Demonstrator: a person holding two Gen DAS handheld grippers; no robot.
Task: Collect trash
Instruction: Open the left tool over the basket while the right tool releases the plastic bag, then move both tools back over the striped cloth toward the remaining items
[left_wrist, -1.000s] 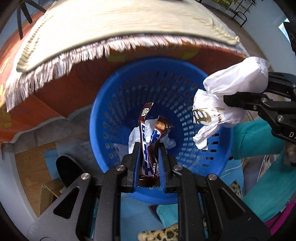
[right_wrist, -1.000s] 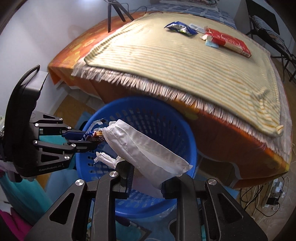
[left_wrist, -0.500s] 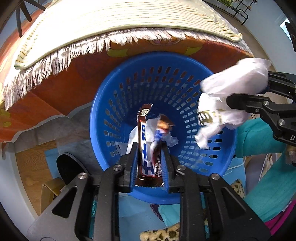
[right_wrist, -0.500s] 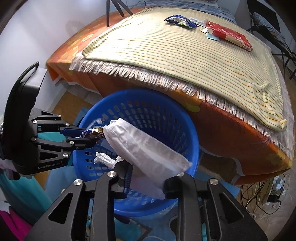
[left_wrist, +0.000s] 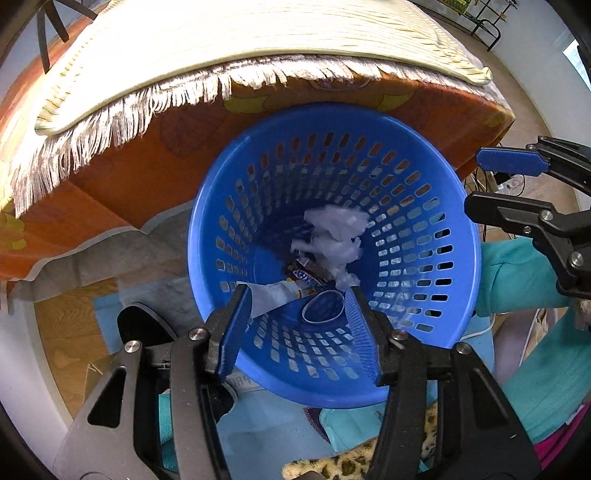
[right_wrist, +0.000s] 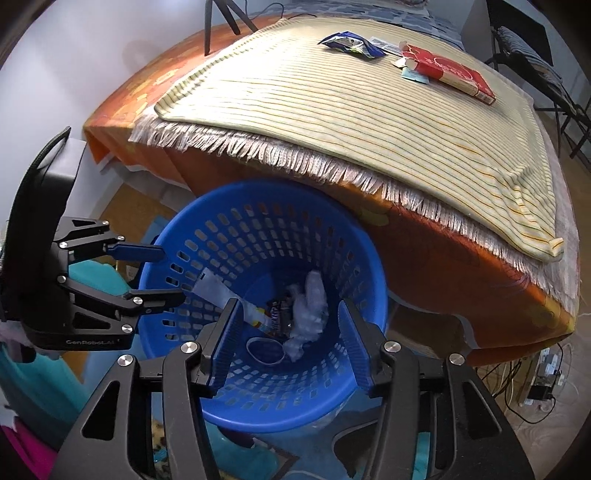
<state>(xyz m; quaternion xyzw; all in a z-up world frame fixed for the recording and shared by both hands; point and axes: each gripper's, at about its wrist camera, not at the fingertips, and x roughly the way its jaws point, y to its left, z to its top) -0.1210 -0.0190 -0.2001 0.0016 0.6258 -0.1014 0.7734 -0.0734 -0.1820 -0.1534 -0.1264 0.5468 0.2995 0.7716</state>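
A: Changes since a second ago?
B: Both let go. Left gripper (left_wrist: 297, 291) fingers spread, empty; right gripper (right_wrist: 290, 306) likewise. The brown-and-blue candy bar wrapper (left_wrist: 304, 275) and crumpled white plastic bag (left_wrist: 334, 236) now lie inside the round blue perforated plastic basket (left_wrist: 436, 236).
A: Still on the striped fringed bedspread (right_wrist: 332, 96)?
B: Dark blue snack packet (right_wrist: 351, 43), flat red carton (right_wrist: 452, 74).

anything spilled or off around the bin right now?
Nothing spilled: white wrapper and candy wrapper lie inside the blue basket. Leftover trash on the bed: blue packet, red box. Both jaws open, empty.
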